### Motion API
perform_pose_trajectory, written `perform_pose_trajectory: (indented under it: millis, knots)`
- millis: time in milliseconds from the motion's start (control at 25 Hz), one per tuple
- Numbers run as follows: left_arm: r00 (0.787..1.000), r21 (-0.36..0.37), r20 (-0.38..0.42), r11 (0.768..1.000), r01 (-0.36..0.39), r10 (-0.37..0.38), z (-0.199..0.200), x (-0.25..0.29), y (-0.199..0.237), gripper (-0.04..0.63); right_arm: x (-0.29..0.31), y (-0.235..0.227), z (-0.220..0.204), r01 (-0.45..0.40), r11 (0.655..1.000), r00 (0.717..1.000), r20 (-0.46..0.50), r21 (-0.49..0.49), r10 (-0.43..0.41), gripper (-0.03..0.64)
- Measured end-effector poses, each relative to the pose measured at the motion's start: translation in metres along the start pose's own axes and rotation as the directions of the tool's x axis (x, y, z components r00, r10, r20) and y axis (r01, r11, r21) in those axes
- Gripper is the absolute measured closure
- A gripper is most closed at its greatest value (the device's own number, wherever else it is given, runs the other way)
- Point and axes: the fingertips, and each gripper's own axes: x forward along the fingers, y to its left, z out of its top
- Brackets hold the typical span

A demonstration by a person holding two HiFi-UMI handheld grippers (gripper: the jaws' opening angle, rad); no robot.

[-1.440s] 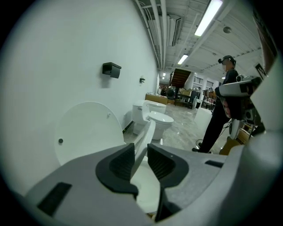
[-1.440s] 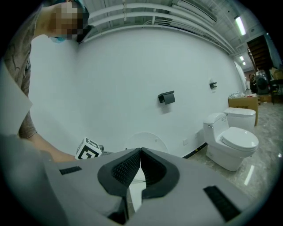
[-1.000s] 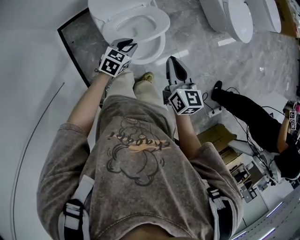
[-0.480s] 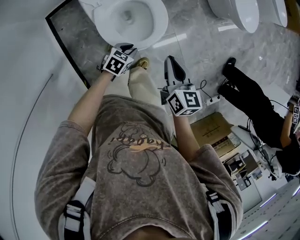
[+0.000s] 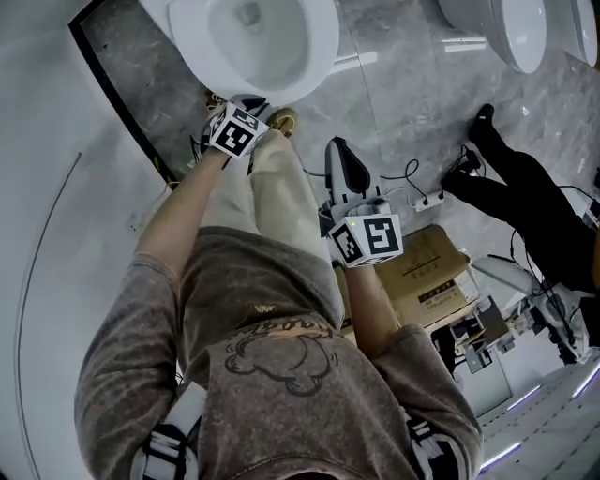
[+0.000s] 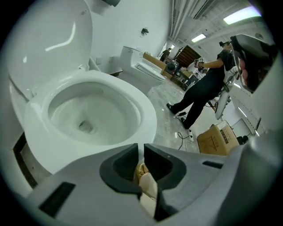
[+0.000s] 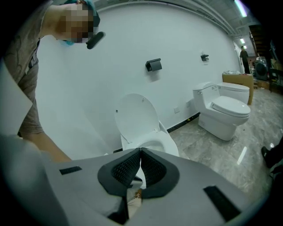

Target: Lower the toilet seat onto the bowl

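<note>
A white toilet bowl (image 5: 319,56) stands at the top of the head view. Its seat and lid (image 6: 48,39) are raised upright against the wall, also seen as an upright oval seat and lid (image 7: 137,114) in the right gripper view. My left gripper (image 5: 251,101) hovers just in front of the bowl's front rim (image 6: 146,119), apart from it. Its jaws are closing to a narrow gap with nothing between them (image 6: 141,148). My right gripper (image 5: 339,145) hangs further back over the floor, to the right of the person's leg, shut and empty (image 7: 140,151).
A second toilet (image 5: 520,28) stands at the right. A person in black (image 5: 534,216) crouches at the right by a power strip with cables (image 5: 427,199). A cardboard box (image 5: 431,272) sits behind my right gripper. The white wall (image 5: 56,187) runs along the left.
The head view has tilted, so the toilet sits higher in the frame. My left gripper has dropped from over the bowl's rim to just in front of it. The right gripper has barely moved.
</note>
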Motion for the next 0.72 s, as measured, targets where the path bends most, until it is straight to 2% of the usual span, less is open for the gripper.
perform_pose_trajectory:
  millis: [200,400,520,720]
  knots:
    - [0.999,0.009,-0.016,0.999,-0.04,0.04,-0.012,0.037,0.008,0.548,0.007,-0.014,-0.028,0.0,1.0,1.0,-0.016,0.023,0.0,0.589]
    - [0.997,0.006,-0.016,0.997,-0.081,0.081,-0.012,0.044,0.025,0.551,0.013,-0.017,-0.037,0.016,0.998,0.999,-0.036,0.052,-0.014,0.589]
    - [0.997,-0.012,-0.01,0.997,-0.075,0.075,-0.015,0.044,0.022,0.551,0.008,-0.02,-0.036,0.023,0.999,0.999,-0.029,0.043,-0.021,0.591]
    - [0.991,-0.042,0.078,0.994,-0.102,0.105,0.025,0.0,0.026,0.551,0.002,-0.021,-0.012,0.014,1.0,1.0,0.016,-0.006,-0.014,0.589]
